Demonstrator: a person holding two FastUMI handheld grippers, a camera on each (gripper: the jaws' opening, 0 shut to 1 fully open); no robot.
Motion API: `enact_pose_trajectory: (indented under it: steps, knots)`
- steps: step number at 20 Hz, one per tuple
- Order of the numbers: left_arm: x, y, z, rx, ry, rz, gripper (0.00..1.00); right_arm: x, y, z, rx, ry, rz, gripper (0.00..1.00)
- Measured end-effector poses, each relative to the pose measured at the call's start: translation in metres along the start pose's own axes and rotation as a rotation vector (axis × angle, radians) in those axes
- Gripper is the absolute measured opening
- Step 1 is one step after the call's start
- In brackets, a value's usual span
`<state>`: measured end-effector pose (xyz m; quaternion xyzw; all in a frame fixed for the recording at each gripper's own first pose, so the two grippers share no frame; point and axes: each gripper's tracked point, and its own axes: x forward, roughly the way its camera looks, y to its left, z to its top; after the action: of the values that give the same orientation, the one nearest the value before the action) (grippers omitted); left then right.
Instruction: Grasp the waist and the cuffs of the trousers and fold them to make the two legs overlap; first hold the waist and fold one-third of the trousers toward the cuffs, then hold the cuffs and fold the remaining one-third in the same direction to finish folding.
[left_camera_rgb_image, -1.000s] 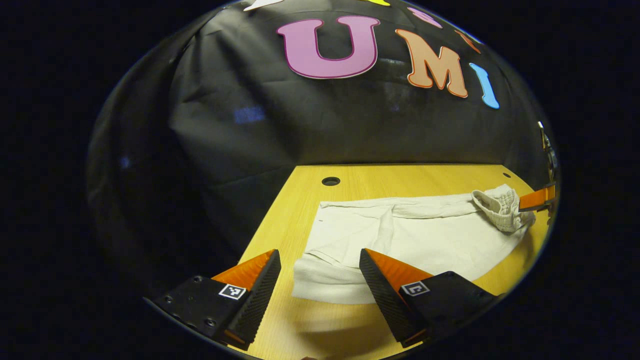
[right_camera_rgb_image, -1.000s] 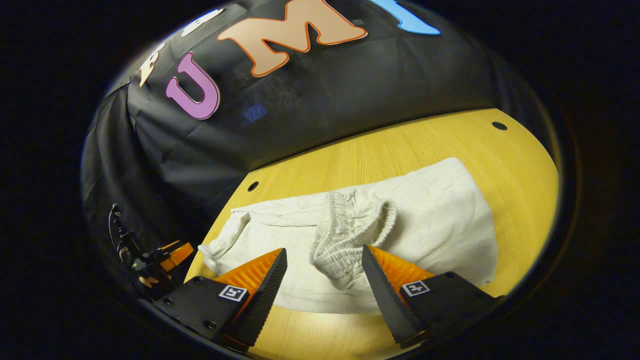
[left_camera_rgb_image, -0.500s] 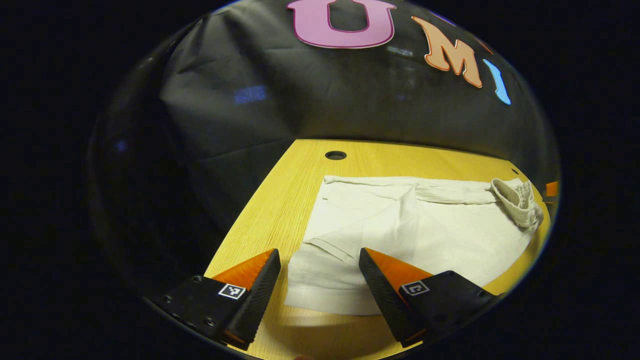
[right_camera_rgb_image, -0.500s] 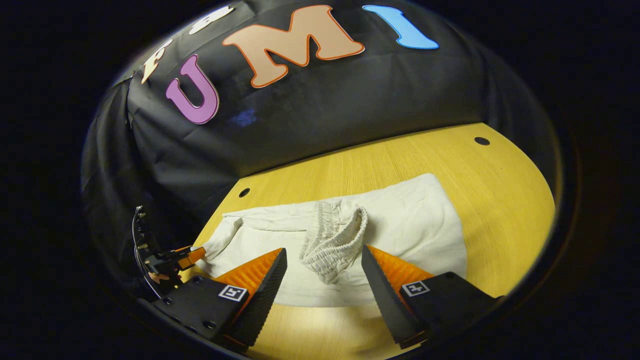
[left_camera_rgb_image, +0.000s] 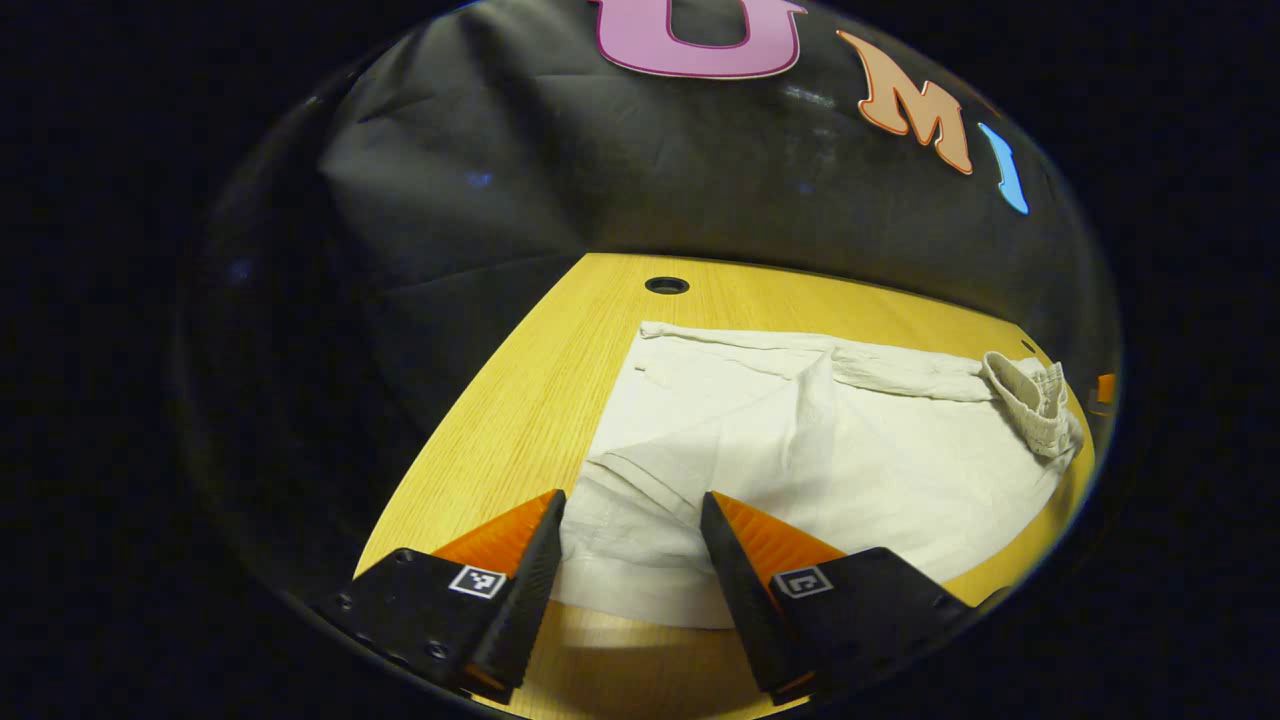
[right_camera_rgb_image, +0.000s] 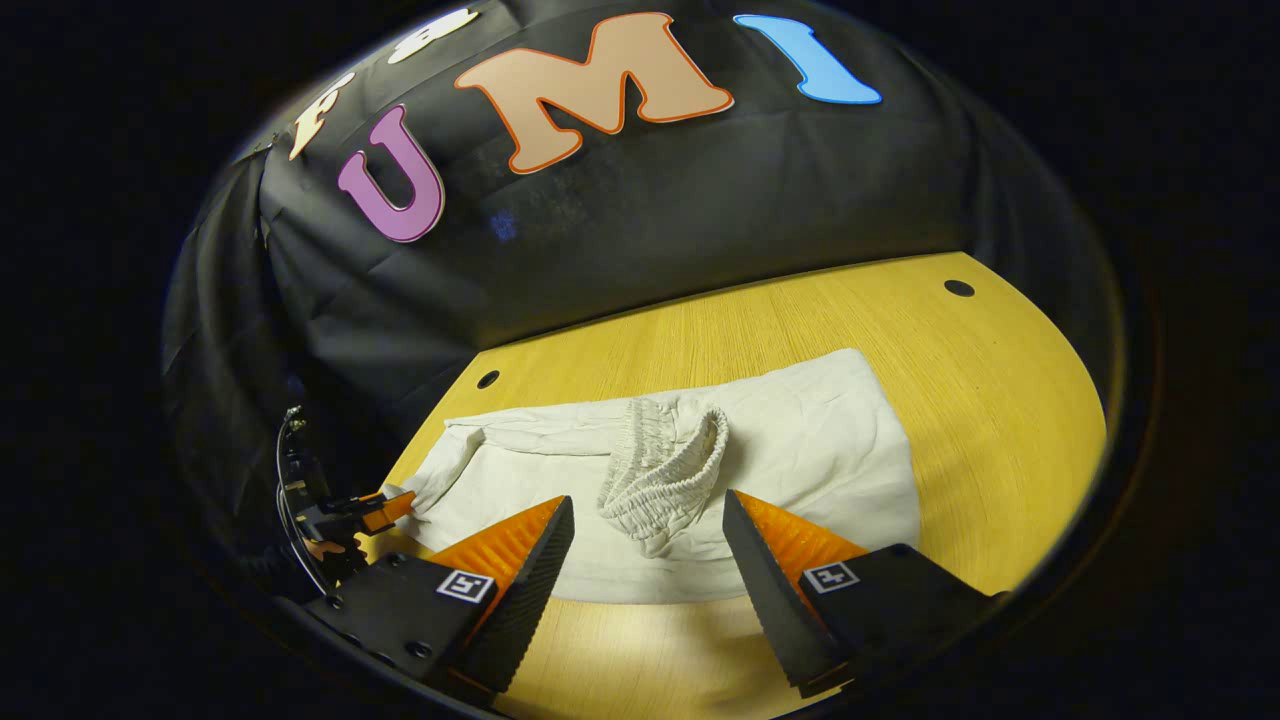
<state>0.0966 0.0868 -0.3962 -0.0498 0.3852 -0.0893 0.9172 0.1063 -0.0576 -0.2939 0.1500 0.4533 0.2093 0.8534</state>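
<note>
- The white trousers (left_camera_rgb_image: 830, 450) lie spread on the wooden table (left_camera_rgb_image: 520, 400), their length running from the left gripper's end to the right gripper's end
- In the left gripper view, the left gripper (left_camera_rgb_image: 632, 530) sits low at the cuff end with its 2 fingers spread; the near cuffs (left_camera_rgb_image: 625, 565) lie between them, and whether the fingers touch the cloth cannot be told
- A diagonal crease (left_camera_rgb_image: 650, 470) crosses the cloth just ahead of those fingers, where 1 layer laps over another
- In the same view the bunched elastic waistband (left_camera_rgb_image: 1030, 405) stands up in a loose loop at the far right of the trousers
- In the right gripper view, the right gripper (right_camera_rgb_image: 648, 545) hovers at the waist end, its 2 fingers spread and apart from the cloth; the gathered waistband (right_camera_rgb_image: 665, 470) lies in a rumpled heap just ahead of the gap between them
- The heaped waistband stands in front of the flatter cloth behind it, hiding part of the legs from this view
- At the lower left of the right gripper view, the other gripper shows farther off at the trouser cuff (right_camera_rgb_image: 425, 490), with a hand (right_camera_rgb_image: 320, 548) behind it
- 2 round holes (right_camera_rgb_image: 959, 288) mark the table's far edge in the right gripper view, well apart from the cloth
- The black cloth wall (right_camera_rgb_image: 650, 220) hangs right behind the table
</note>
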Motion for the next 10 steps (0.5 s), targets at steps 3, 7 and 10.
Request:
enact_pose_trajectory:
  steps: [3,7,10]
  knots:
    - [0.003,-0.017,0.003,-0.018,-0.001,-0.052,0.37,-0.002,0.000,-0.002,-0.015,0.002,0.011,0.96]
    - [0.002,-0.020,0.003,-0.073,0.005,-0.038,0.00,-0.006,-0.002,-0.004,-0.029,0.010,0.025,0.97]
    - [-0.004,-0.021,0.016,-0.084,-0.008,-0.006,0.00,-0.015,-0.009,0.004,-0.050,-0.014,0.035,0.97]
